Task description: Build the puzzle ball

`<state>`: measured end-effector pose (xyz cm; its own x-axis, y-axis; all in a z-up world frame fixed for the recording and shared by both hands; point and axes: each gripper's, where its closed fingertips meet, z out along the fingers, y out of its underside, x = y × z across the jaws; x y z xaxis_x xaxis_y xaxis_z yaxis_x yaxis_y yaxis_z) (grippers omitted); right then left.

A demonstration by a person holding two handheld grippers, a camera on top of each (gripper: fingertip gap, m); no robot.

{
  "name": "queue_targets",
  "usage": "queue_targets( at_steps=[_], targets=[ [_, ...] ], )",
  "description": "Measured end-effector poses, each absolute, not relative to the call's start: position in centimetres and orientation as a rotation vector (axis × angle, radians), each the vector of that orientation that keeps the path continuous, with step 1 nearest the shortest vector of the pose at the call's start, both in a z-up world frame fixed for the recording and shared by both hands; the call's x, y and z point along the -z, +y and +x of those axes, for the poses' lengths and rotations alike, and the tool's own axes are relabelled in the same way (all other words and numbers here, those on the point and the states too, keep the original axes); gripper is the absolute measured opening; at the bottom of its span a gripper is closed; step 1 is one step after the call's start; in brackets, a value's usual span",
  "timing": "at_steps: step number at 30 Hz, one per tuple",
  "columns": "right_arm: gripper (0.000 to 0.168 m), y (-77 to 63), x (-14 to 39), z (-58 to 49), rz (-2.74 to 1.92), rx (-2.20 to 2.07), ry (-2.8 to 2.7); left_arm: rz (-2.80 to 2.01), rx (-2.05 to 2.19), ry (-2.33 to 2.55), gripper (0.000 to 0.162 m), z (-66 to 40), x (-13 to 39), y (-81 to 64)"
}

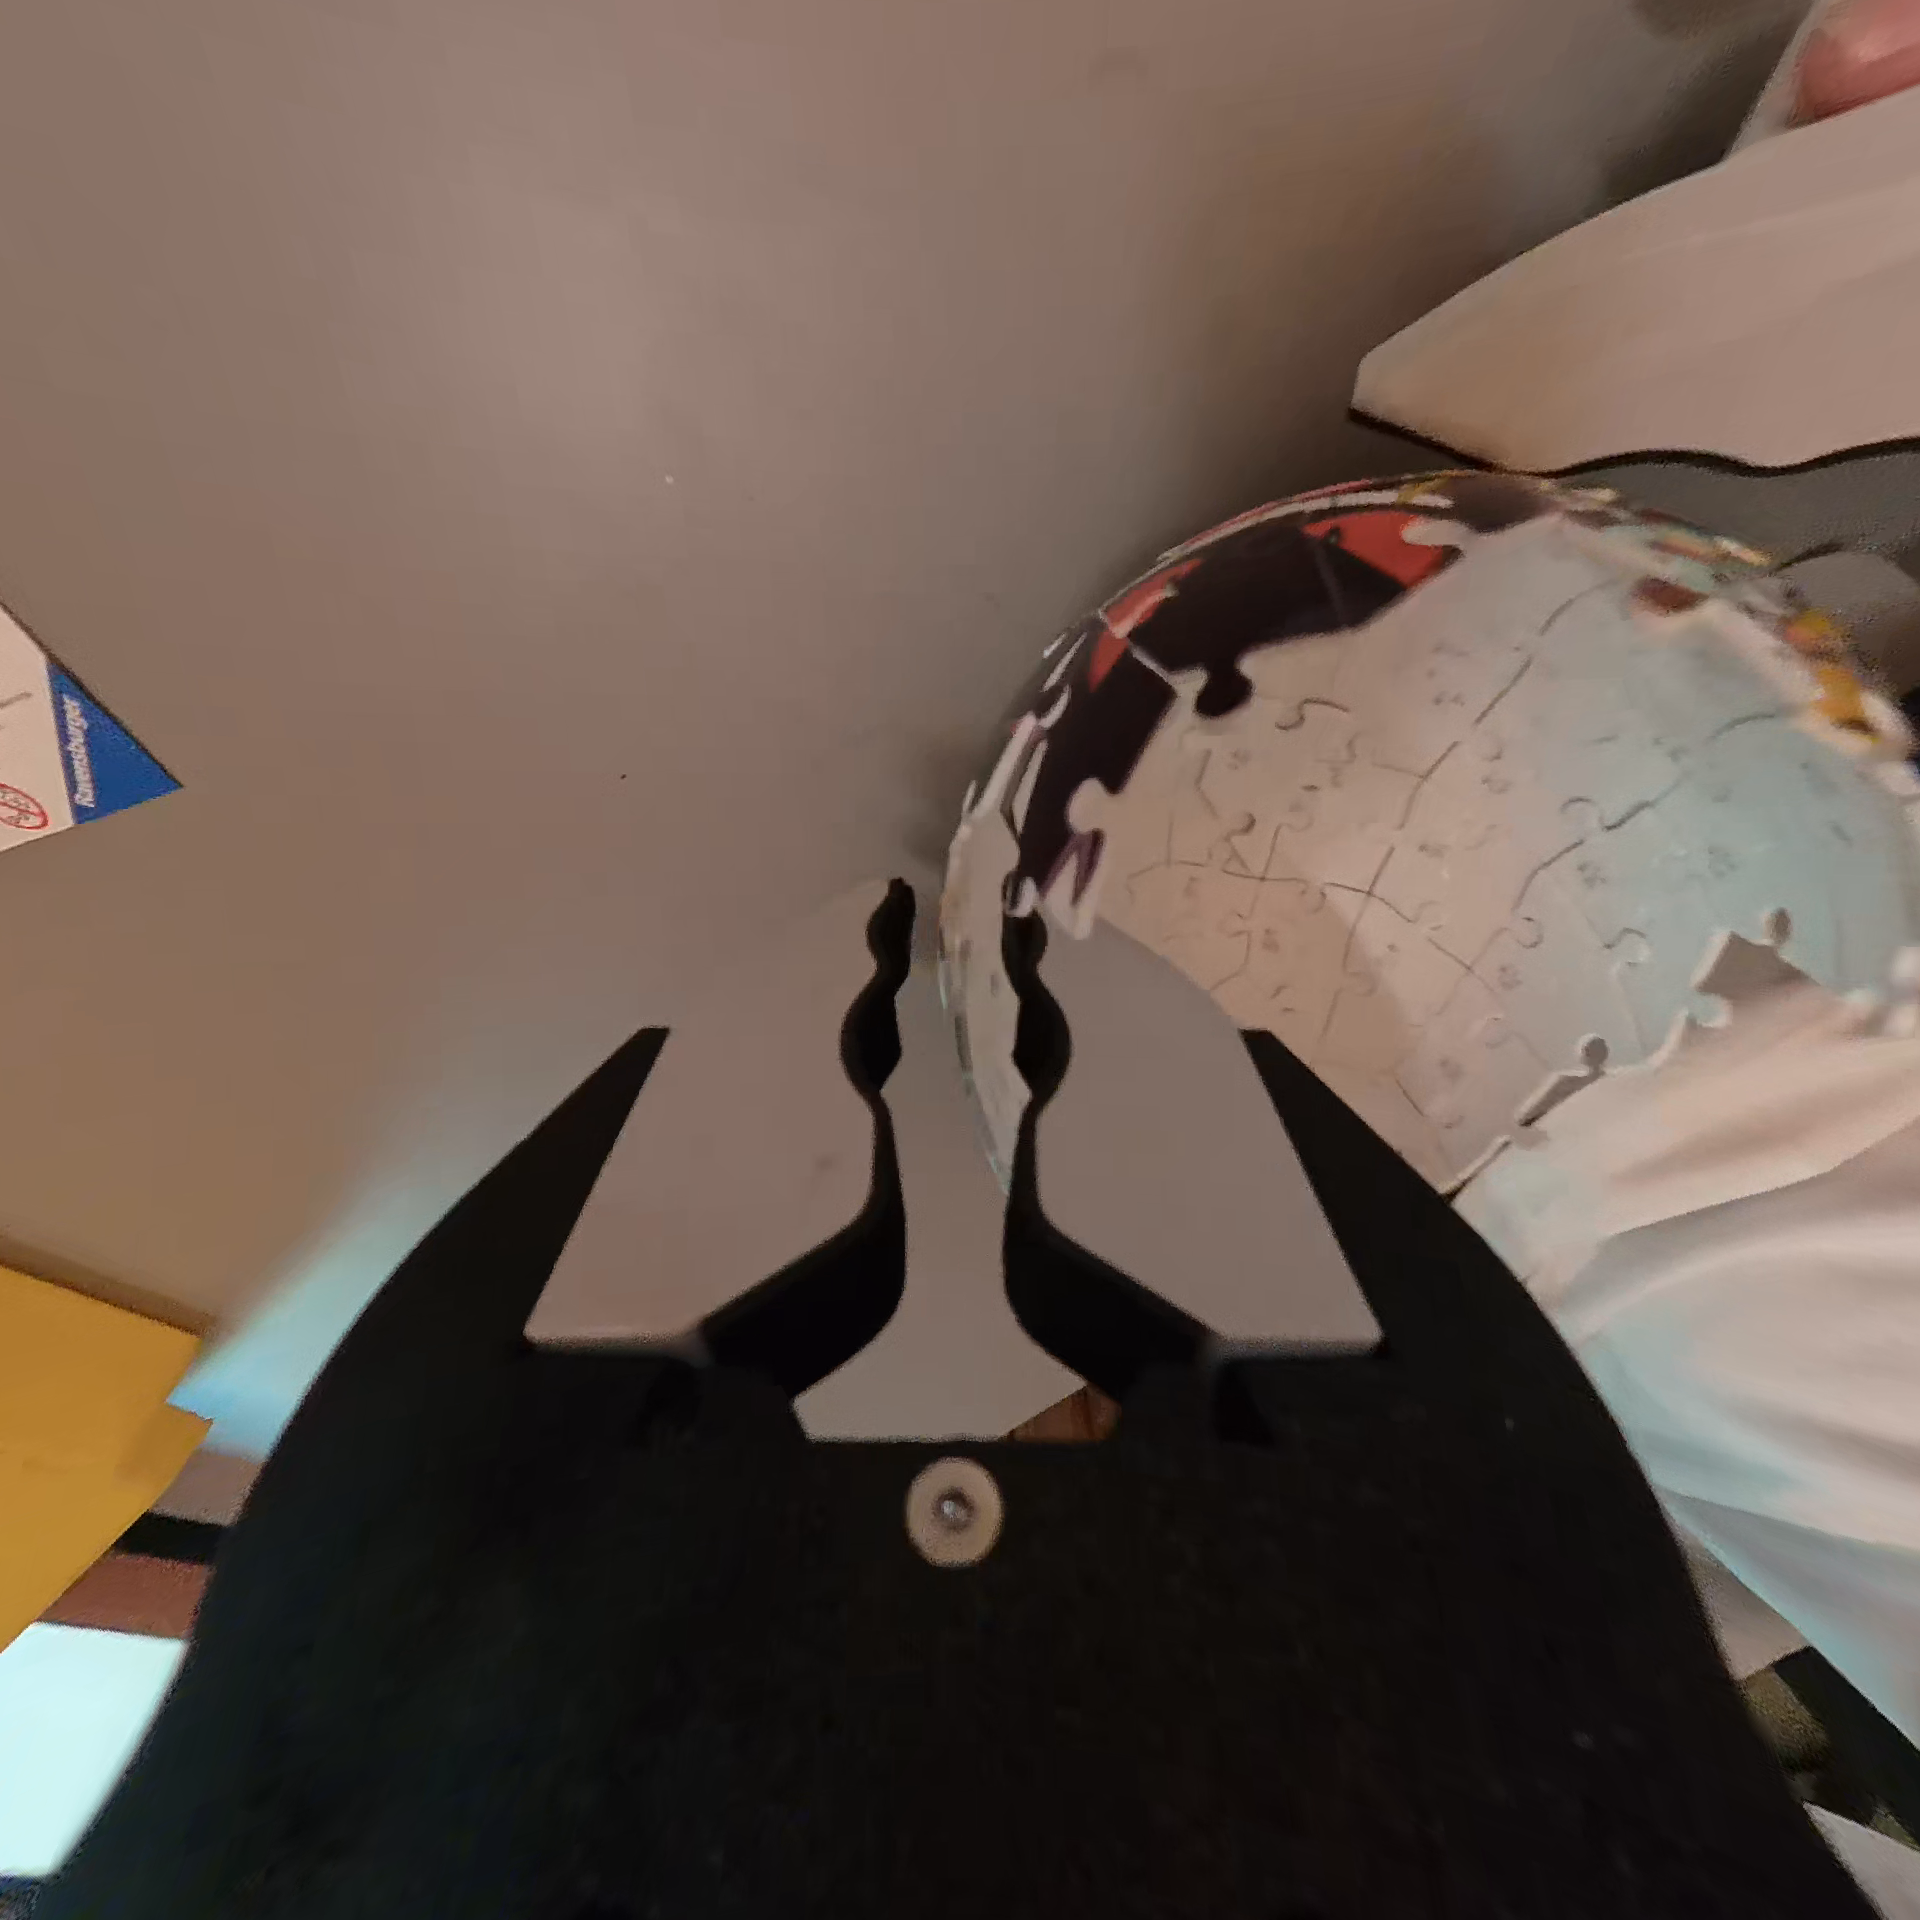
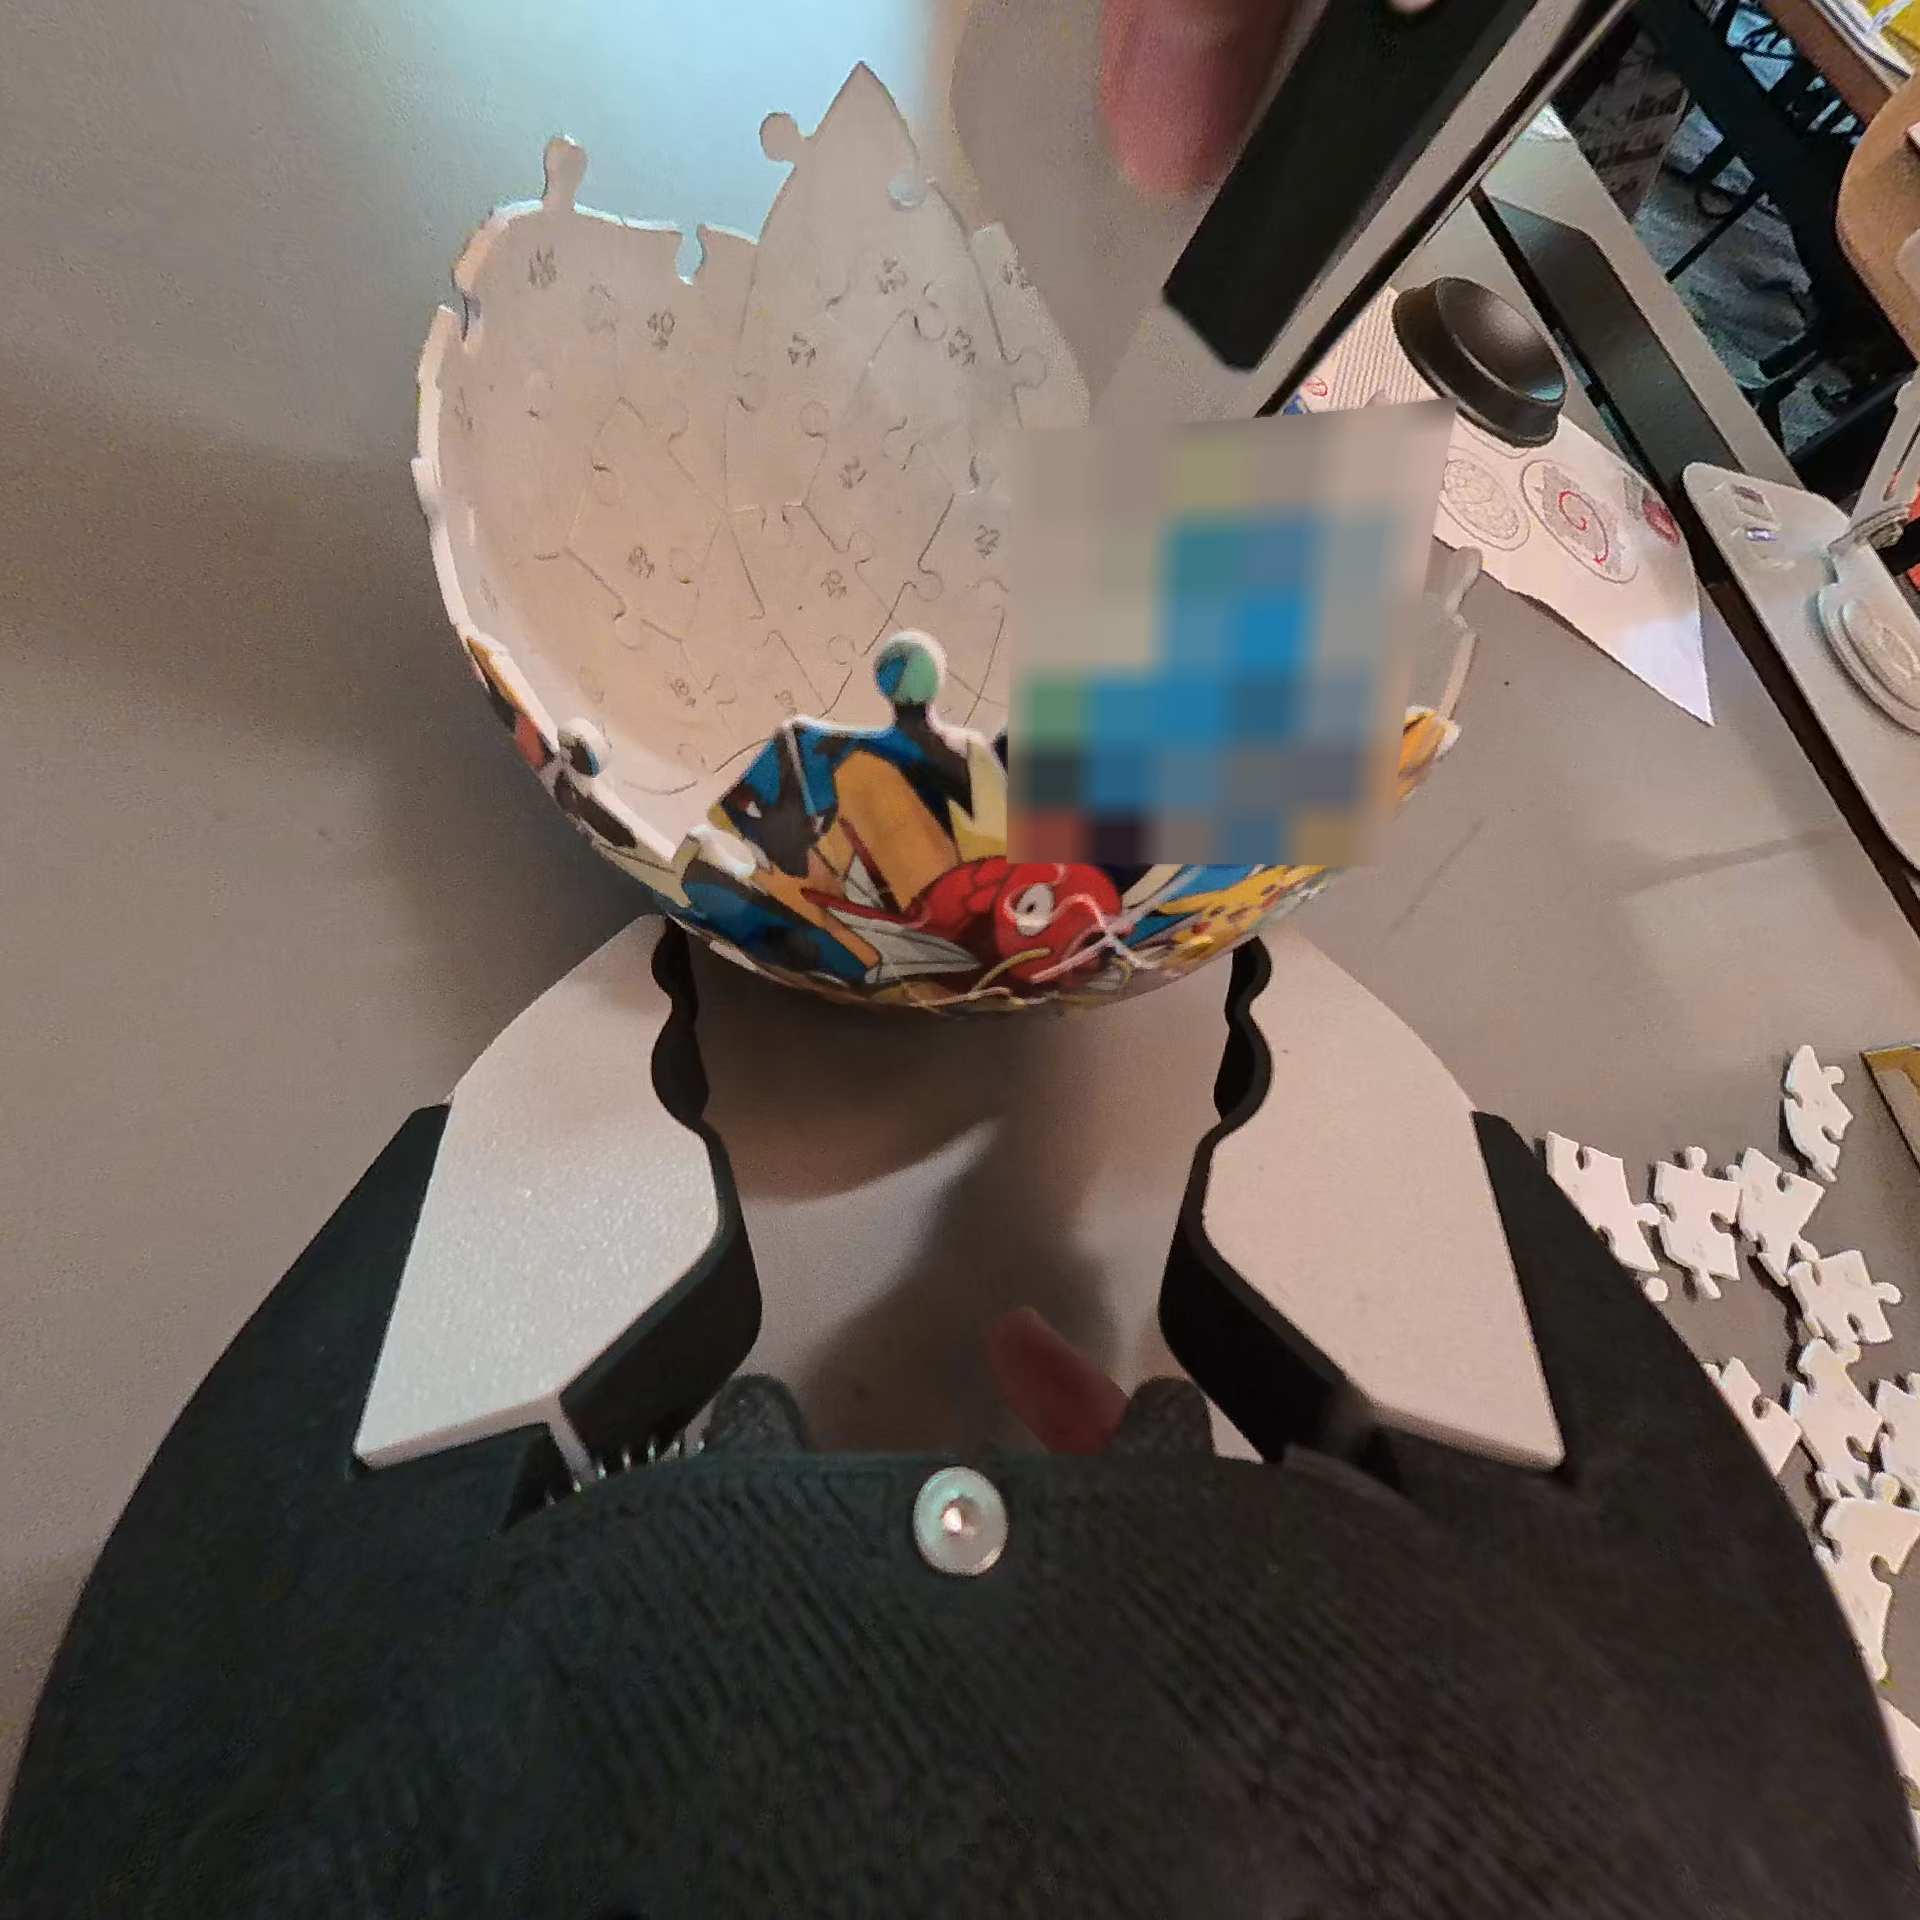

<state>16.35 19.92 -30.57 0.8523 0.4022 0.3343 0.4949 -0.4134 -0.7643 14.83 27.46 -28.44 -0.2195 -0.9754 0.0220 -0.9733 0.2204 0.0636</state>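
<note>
The half-built puzzle ball sits open side up on the grey table, its white inner face showing. The right gripper spreads wide, its 2 fingers flanking the ball's lower curve. The left gripper stands narrow, its fingertips straddling the ball's edge; a firm grip cannot be told. Loose white pieces lie at right.

Grey table — printed sheet, black knob, yellow paper.
</note>
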Motion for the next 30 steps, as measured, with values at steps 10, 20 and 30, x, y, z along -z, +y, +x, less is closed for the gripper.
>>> queue_targets(
  at_steps=[10, 20, 30],
  targets=[
    [0.098, 20.0, 30.6, 16.2, -2.058, 0.123, -0.658, 1.89, 0.161, -2.561, 0.023, 14.2, 26.6, 28.2],
    [0.096, 19.9, 30.6, 16.1, -2.059, 0.119, -0.662, 1.804, 0.32, -2.739, 0.01, 14.5, 28.3, 28.3],
    [0.092, 19.9, 30.6, 15.9, -2.057, 0.113, -0.676, 1.828, 0.236, -2.79, 0.005, 15.0, 27.3, 28.6]
  ],
)
